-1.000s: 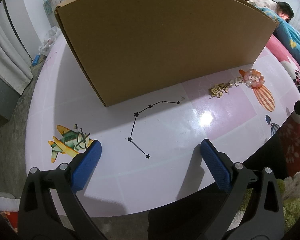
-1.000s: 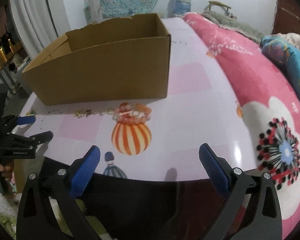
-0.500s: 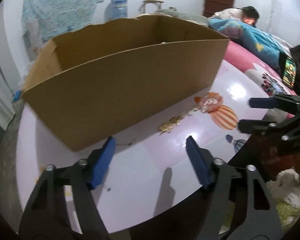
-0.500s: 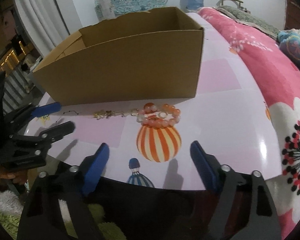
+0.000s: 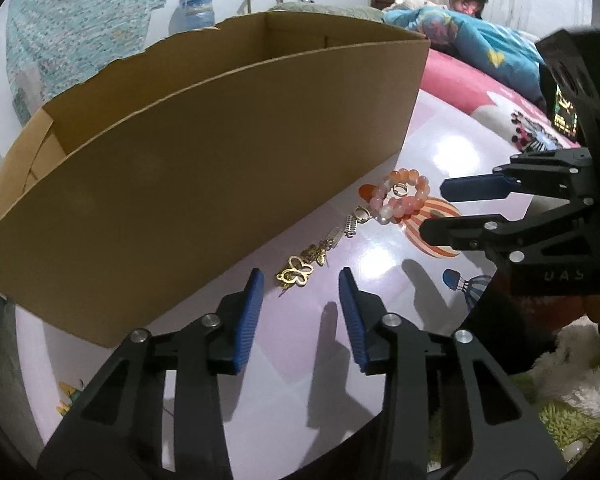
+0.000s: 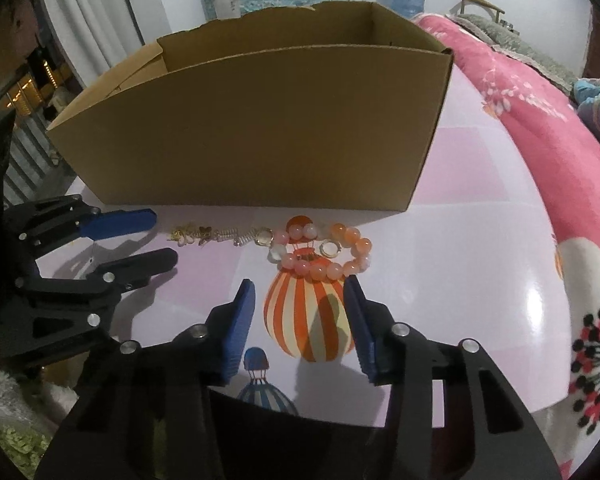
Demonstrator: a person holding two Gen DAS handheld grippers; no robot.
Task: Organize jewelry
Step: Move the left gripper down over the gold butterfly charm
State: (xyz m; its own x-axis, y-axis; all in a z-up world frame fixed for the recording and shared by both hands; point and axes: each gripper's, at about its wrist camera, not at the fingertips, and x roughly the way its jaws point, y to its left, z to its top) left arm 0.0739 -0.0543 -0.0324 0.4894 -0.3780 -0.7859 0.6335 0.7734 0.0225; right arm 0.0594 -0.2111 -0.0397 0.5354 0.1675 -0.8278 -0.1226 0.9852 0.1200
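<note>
Ribbed blue pads line our left tongs [image 5: 300, 276] and right tongs [image 6: 298, 284]; both pairs are closing on nothing. Just beyond the left lies a gold butterfly charm [image 5: 295, 273]; beyond the right, a bracelet [image 6: 324, 254] of smooth round peach beads. Both rest on the glossy printed desk [image 6: 460, 264], against a matte cardboard box [image 6: 260, 132] whose floor we cannot see.

Matt brown cardboard box [image 5: 204, 152]; glossy smooth table [image 6: 460, 264]; glassy polished bead bracelet [image 6: 324, 256]; shiny gold metal butterfly charm [image 5: 296, 272].
</note>
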